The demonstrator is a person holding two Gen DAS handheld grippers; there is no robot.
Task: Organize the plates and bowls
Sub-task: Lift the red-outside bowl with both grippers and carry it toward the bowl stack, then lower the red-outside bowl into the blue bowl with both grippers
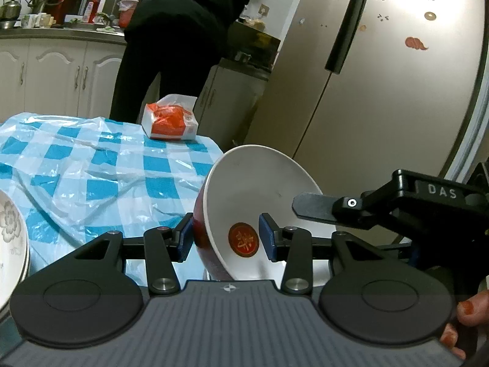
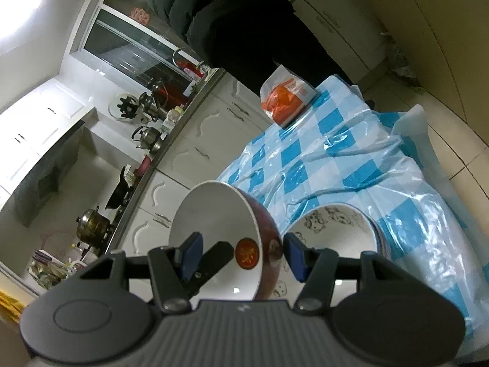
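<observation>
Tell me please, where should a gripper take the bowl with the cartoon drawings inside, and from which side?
Take the cartoon bowl by its rim on the right side, one finger inside the wall and one outside, coming down from above. It stands upright on the table with its mouth open, and the red bowl covers its left edge in the right wrist view.

A flower-patterned plate stack [image 1: 12, 238] runs off the left edge; the red bowl [image 2: 214, 238] hides part of a cartoon-printed bowl [image 2: 336, 229].

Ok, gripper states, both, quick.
Left gripper: closed on the red bowl, across its wall.
Right gripper: astride the same bowl's wall; grip cannot be told.
</observation>
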